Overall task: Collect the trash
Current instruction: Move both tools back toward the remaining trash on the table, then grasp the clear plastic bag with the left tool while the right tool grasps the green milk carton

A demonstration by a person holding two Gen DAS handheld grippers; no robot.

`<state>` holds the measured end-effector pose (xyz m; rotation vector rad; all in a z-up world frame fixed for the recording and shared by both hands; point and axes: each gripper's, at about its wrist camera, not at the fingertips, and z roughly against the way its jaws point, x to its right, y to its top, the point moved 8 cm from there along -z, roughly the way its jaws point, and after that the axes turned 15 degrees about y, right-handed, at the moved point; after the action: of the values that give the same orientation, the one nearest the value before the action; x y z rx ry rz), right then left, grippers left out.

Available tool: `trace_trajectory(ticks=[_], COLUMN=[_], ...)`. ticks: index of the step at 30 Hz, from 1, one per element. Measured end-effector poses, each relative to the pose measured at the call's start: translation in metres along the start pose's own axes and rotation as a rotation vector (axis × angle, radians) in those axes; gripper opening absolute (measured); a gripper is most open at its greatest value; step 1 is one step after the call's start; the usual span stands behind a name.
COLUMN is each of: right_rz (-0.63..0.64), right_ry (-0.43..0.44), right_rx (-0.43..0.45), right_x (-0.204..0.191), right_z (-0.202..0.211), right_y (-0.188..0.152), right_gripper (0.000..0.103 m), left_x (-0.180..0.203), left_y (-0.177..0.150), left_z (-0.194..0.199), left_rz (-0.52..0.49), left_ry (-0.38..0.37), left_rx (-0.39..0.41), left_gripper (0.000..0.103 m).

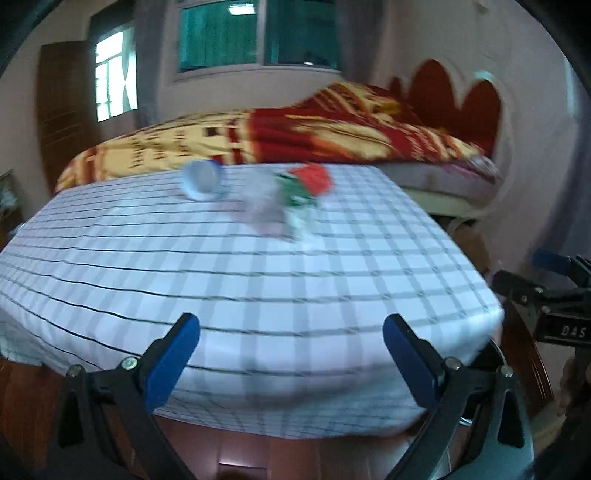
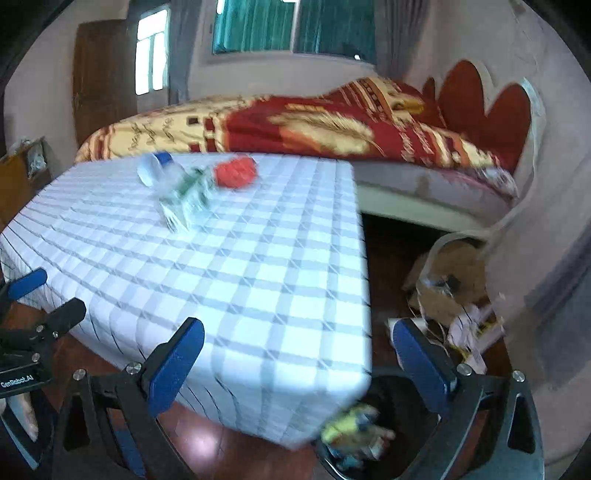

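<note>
— Blue-padded fingers (image 1: 173, 354) fill the bottom of the left wrist view; what is the left gripper (image 1: 291, 350) doing?

— Spread wide, with nothing between the pads. It hangs over the near edge of the table (image 1: 258, 295), which wears a white cloth with grey checks. The right gripper (image 2: 299, 358) is just as wide apart and just as empty, at the table's near right corner.

— And the trash?

— Grouped at the far side of the cloth, well apart from both grippers. A white cup (image 1: 201, 181) with a blue rim lies tipped on its side at the left. Just right of it sits a clear plastic piece (image 1: 264, 208), blurred, so I cannot tell what it is, touching a green and white wrapper (image 1: 295, 199). A red crumpled item (image 1: 314, 179) sits at the right end of the group, against the wrapper.

— Anything below the table?

— From the right wrist view, a dark bin (image 2: 369, 435) stands on the floor under the near right corner, with yellow and mixed-colour scraps (image 2: 351, 428) inside. Farther right, cardboard and papers (image 2: 454, 306) lie scattered on the floor near a pale wall.

— Behind the table?

— A bed (image 2: 295, 125) with a red and yellow blanket and a red scalloped headboard (image 2: 480, 99), under a window with green curtains (image 2: 291, 26).
</note>
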<state>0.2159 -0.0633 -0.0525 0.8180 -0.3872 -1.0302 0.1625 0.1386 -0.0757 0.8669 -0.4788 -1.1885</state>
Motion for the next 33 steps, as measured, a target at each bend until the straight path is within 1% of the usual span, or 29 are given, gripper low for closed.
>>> trace_trajectory(ticks=[4,6,10,12,13,14,16,19,20,21,22,23,27,30,33], right_rz=[0.043,0.054,0.039,0.028,0.025,0.021,0.010,0.005,0.002,-0.002,-0.006,-0.009,0.013,0.021,0.006], right_ry=[0.048,0.061,0.088,0.104,0.111,0.121,0.142,0.144,0.146,0.150,0.158,0.173,0.183,0.163,0.117], right_rx=[-0.014,-0.020,-0.046,-0.072,-0.079,-0.089,-0.109,-0.116,-0.120,-0.128,-0.137,-0.150,-0.123,-0.087,-0.042], right_x=[-0.039,-0.054,-0.071,-0.078,-0.081,-0.083,-0.088,-0.089,-0.088,-0.088,-0.087,-0.087,-0.086,-0.078,-0.057], right_z=[-0.044,-0.069,-0.116,-0.143,-0.153,-0.161,-0.183,-0.204,-0.210,-0.218,-0.222,-0.226,-0.214,-0.191,-0.169], right_y=[0.031,0.046,0.062,0.070,0.072,0.074,0.080,0.088,0.090,0.092,0.092,0.091,0.084,0.076,0.077], right_gripper=[0.103,0.103,0.103,0.098,0.088,0.081,0.081,0.081,0.080,0.077,0.059,0.045,0.043,0.043,0.043], left_x=[-0.045,-0.057,-0.074,-0.079,-0.082,-0.084,-0.087,-0.089,-0.088,-0.087,-0.086,-0.083,-0.074,-0.060,-0.041], left_y=[0.013,0.017,0.026,0.028,0.030,0.030,0.033,0.036,0.036,0.038,0.038,0.038,0.039,0.040,0.044], left_z=[-0.024,-0.035,-0.061,-0.075,-0.083,-0.089,-0.097,-0.105,-0.107,-0.110,-0.112,-0.113,-0.116,-0.117,-0.117], left_rz=[0.068,0.085,0.099,0.102,0.106,0.113,0.125,0.131,0.132,0.131,0.129,0.125,0.121,0.112,0.103], left_ry=[0.056,0.074,0.101,0.106,0.111,0.111,0.106,0.105,0.102,0.100,0.098,0.095,0.080,0.060,0.024], left_rx=[-0.011,-0.020,-0.034,-0.053,-0.062,-0.074,-0.087,-0.092,-0.095,-0.098,-0.099,-0.100,-0.101,-0.103,-0.109], left_gripper=[0.098,0.098,0.098,0.096,0.095,0.094,0.092,0.092,0.092,0.092,0.092,0.092,0.092,0.091,0.091])
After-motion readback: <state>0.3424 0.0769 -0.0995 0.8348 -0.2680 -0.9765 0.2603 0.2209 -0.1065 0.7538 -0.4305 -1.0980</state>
